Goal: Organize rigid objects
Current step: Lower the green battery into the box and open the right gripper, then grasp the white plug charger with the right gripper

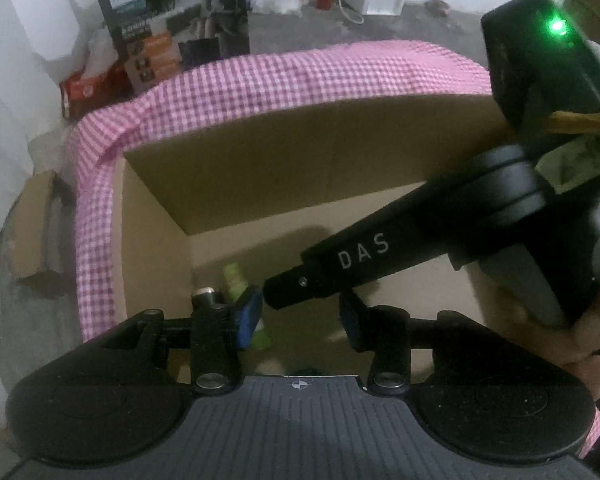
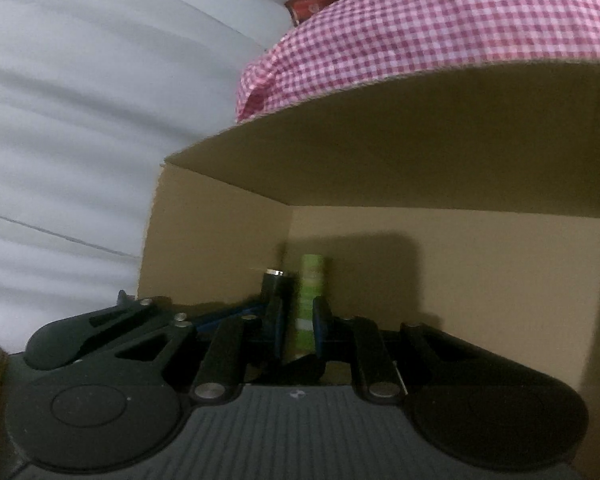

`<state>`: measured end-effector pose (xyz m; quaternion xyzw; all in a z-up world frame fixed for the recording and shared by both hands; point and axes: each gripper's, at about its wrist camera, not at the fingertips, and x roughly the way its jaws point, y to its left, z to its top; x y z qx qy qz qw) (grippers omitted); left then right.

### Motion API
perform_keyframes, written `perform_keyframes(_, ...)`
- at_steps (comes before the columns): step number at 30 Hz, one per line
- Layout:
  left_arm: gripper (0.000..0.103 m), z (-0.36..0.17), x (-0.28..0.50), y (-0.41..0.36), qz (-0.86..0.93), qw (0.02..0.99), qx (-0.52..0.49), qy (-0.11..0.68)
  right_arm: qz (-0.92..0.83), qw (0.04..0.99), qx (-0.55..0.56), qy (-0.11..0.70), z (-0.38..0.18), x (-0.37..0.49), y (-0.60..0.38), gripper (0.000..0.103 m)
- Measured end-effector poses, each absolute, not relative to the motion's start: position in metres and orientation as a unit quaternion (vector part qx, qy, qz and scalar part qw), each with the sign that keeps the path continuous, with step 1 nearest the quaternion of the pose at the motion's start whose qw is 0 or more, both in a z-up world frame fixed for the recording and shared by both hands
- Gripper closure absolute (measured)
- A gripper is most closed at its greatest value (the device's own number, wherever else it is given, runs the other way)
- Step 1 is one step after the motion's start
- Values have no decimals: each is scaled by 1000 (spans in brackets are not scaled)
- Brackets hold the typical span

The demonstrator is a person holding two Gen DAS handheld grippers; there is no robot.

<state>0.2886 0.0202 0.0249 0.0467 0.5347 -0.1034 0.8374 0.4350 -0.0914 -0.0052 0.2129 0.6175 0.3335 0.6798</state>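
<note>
right gripper clamped on green tube, lowering into cardboard box | left gripper open, empty, alongside

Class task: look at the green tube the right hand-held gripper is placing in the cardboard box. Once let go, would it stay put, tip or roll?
The green tube is tall and narrow, so it may tip if released upright. Its round body suggests it could roll along the cardboard box floor. It looks rigid between the right hand-held gripper fingers.
</note>
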Motion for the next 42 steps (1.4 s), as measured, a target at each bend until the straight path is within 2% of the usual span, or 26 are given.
perform_keyframes(4,53,44,275,16,-106,851,49,511,334,690,219,604,7,428,-100,85)
perform_keyframes(9,40,78,243,12,-121,876,47,465,339,723,226,558,43,403,-128,85)
perform_keyframes(12,29,98,217,9,-131,891,41,432,341,747,231,523,71,375,-152,73)
perform_keyframes(14,20,110,198,8,-136,901,35,411,341,767,230,493,89,349,-172,56)
perform_keyframes(16,15,120,177,8,-142,909,26,391,341,785,228,464,107,322,-193,47)
perform_keyframes(20,4,128,140,6,-170,916,7,365,336,813,230,416,132,259,-234,47)
perform_keyframes(28,3,105,86,-5,-231,907,-48,350,292,849,234,374,142,151,-305,44)
perform_keyframes(34,3,55,65,-37,-243,901,-14,358,270,827,281,405,102,122,-326,44)
perform_keyframes(37,8,29,71,-52,-249,891,-1,380,261,810,304,429,75,130,-322,44)
perform_keyframes(42,27,3,81,-73,-227,892,54,386,249,799,315,447,41,156,-305,44)
